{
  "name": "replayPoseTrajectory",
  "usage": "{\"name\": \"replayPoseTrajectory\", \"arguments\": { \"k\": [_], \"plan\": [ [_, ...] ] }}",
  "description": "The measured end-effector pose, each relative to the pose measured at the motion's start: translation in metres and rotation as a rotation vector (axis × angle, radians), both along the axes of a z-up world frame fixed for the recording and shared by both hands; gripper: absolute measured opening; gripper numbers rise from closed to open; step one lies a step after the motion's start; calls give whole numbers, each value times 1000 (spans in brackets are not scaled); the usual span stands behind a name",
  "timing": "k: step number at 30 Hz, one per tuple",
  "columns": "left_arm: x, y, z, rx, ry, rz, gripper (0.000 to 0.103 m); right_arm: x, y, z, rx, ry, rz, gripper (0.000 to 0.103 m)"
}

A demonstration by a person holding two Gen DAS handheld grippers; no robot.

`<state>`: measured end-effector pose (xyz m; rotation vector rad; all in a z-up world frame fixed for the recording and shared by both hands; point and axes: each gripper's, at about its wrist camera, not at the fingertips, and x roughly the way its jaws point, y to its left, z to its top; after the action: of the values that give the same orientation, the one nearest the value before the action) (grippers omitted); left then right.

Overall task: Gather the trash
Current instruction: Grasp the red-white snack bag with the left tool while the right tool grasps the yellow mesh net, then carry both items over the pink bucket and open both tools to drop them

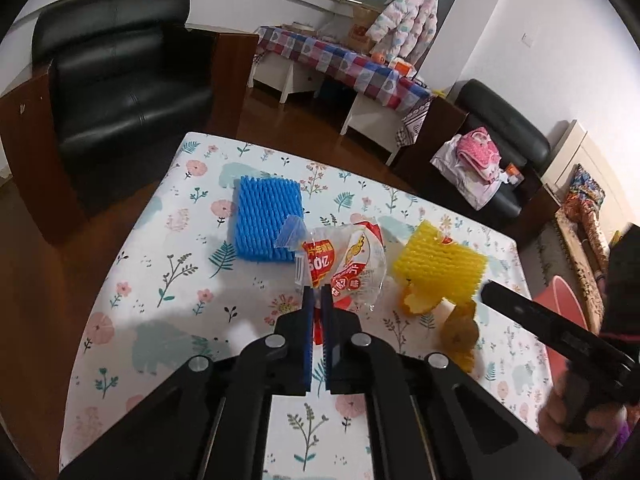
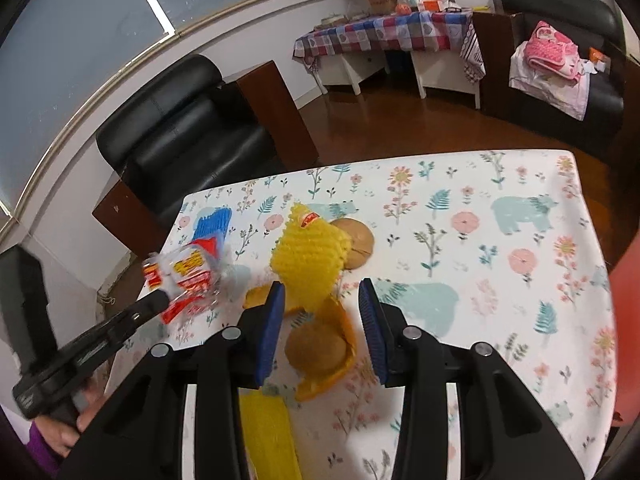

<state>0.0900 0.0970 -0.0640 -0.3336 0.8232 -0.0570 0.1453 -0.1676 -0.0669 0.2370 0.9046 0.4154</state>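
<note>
My left gripper point(image 1: 317, 293) is shut on a clear plastic wrapper with red and white print point(image 1: 344, 264), held above the floral table; the wrapper also shows in the right wrist view point(image 2: 188, 280). My right gripper point(image 2: 322, 292) is open, its fingers on either side of an orange peel piece point(image 2: 320, 350) lying on the table. A yellow foam fruit net point(image 2: 310, 258) lies just beyond it, also seen in the left wrist view point(image 1: 438, 266). A blue foam net point(image 1: 266, 218) lies at the far left. More peel point(image 1: 416, 302) lies by the yellow net.
The table point(image 2: 500, 264) has a white floral cloth. A red bin point(image 1: 560, 300) stands at its right side. Another peel piece point(image 2: 356, 240) lies behind the yellow net. A black armchair point(image 1: 124, 92) stands beyond the table's far edge.
</note>
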Motion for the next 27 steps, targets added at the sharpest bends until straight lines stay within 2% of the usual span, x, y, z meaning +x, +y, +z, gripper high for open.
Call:
{"name": "replayPoseTrajectory", "arguments": {
  "k": [5,7,9,18,27],
  "plan": [
    [-9,0,5,-24,-15,-18,3,16,11,-7,-10,26,-6,38],
    [-13,0,8,-33,-20,-25,3,19,15,-9,-18,32,1,21],
    [-15,0,8,-36,-21,-30,3,19,18,-9,-22,28,3,13],
    [-30,-6,16,-31,-41,-46,3,-11,10,13,11,-62,9,10],
    [-45,-30,41,-25,-95,-100,3,-49,-30,45,20,-132,-64,10]
  ]
}}
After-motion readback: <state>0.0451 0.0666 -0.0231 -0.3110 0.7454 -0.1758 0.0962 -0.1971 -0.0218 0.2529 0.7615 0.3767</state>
